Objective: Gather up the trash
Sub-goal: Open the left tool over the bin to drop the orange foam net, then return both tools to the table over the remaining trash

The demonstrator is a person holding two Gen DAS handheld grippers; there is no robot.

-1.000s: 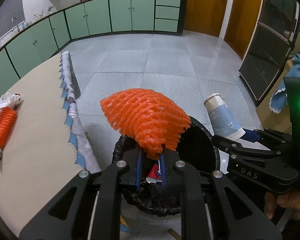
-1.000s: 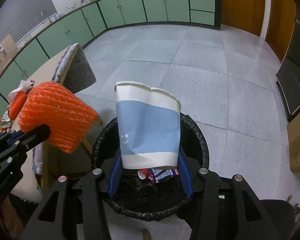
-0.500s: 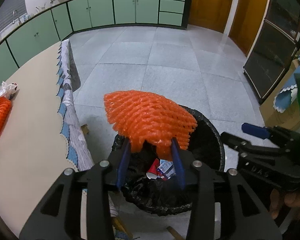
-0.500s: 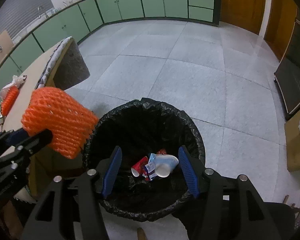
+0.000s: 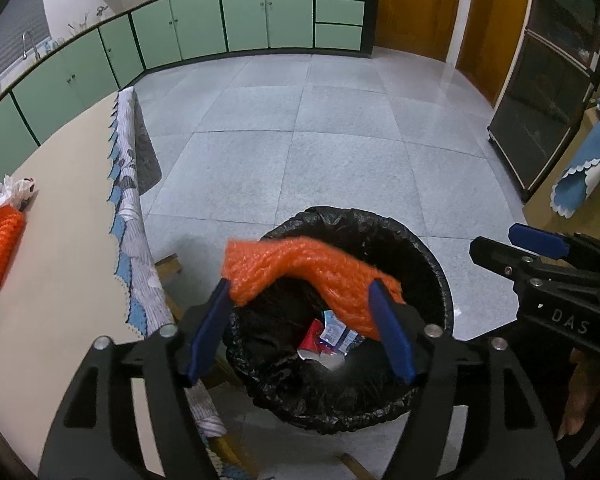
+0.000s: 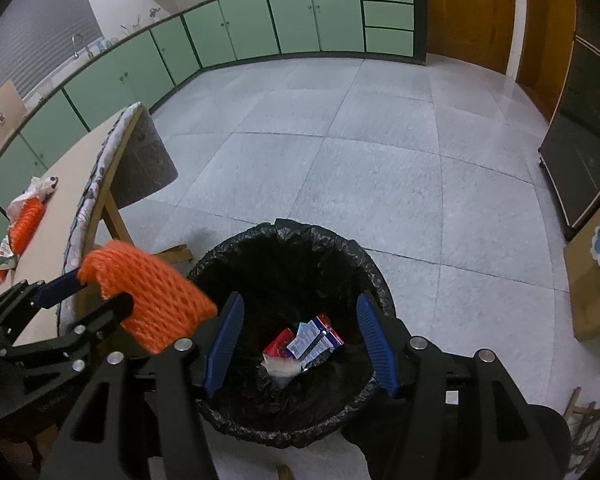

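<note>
A black-lined trash bin (image 5: 432, 264) (image 6: 364, 264) stands on the floor below both grippers, with wrappers (image 6: 312, 338) and a white paper cup (image 6: 278, 366) at its bottom. My left gripper (image 5: 300, 292) (image 6: 96, 296) hovers over the bin's left rim. Its jaws are opening, and an orange foam net (image 5: 300, 264) (image 6: 152, 296) sags loosely between the blue pads, blurred. My right gripper (image 6: 300, 304) (image 5: 496, 242) stands open over the bin with nothing between its fingers.
A beige table (image 5: 60, 240) with a patterned cloth edge (image 5: 128, 216) lies to the left. It carries a second orange net (image 5: 0, 240) (image 6: 26, 220) and crumpled wrappers. Green cabinets line the back wall. A dark cabinet (image 5: 540, 100) and a blue cloth (image 5: 580, 160) stand to the right.
The paper cup left my right gripper and dropped into the bin. My left jaws spread wide, and the orange net went from a pinched dome to a sagging strip.
</note>
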